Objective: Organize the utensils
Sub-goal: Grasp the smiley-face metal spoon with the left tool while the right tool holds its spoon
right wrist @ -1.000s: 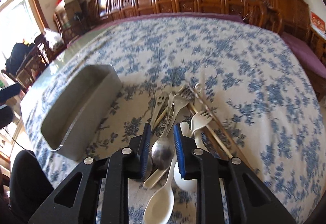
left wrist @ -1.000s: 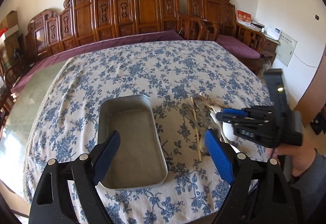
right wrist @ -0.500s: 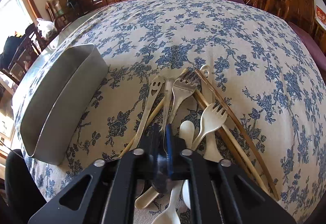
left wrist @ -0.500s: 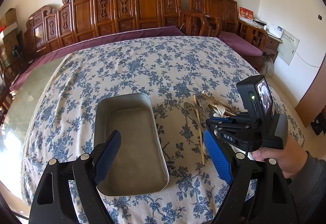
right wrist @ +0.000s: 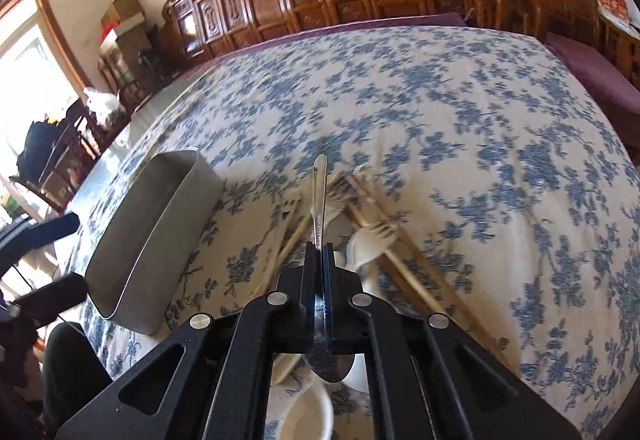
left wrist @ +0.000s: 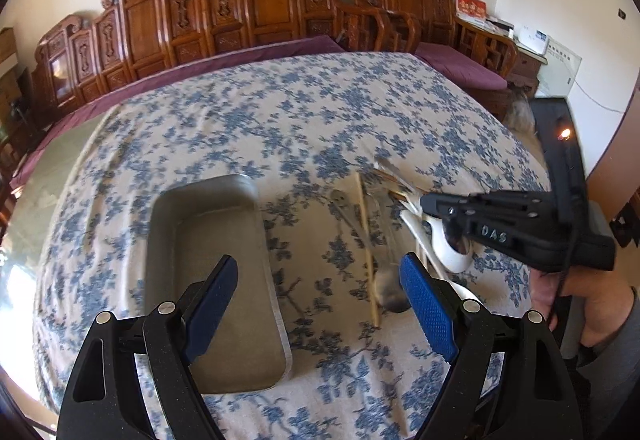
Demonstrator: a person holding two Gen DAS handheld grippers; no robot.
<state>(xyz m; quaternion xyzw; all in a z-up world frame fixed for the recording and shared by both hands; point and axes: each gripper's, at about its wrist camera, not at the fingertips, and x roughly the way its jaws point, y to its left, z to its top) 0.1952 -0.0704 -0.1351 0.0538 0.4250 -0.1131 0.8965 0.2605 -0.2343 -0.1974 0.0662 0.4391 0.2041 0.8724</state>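
Note:
My right gripper [right wrist: 320, 252] is shut on a metal spoon [right wrist: 320, 196]; its handle sticks out forward above the table and its bowl hangs under the jaws. From the left wrist view the right gripper [left wrist: 430, 204] hovers over the utensil pile [left wrist: 384, 224], which holds wooden chopsticks [right wrist: 400, 264], a white fork [right wrist: 372, 236] and white spoons. A grey metal tray [left wrist: 216, 260] lies left of the pile, empty; it also shows in the right wrist view [right wrist: 156, 232]. My left gripper [left wrist: 318, 304] is open and empty, low above the tray's near right corner.
The table has a blue floral cloth [left wrist: 304, 112]. Carved wooden chairs [left wrist: 276, 0] line the far side. A person's hand [left wrist: 576, 304] holds the right gripper at the table's right edge. A white bowl-shaped spoon [right wrist: 308, 416] lies below the right gripper.
My right gripper closed on the metal spoon in the pile and has lifted it off the table. The left gripper has stayed open near the tray.

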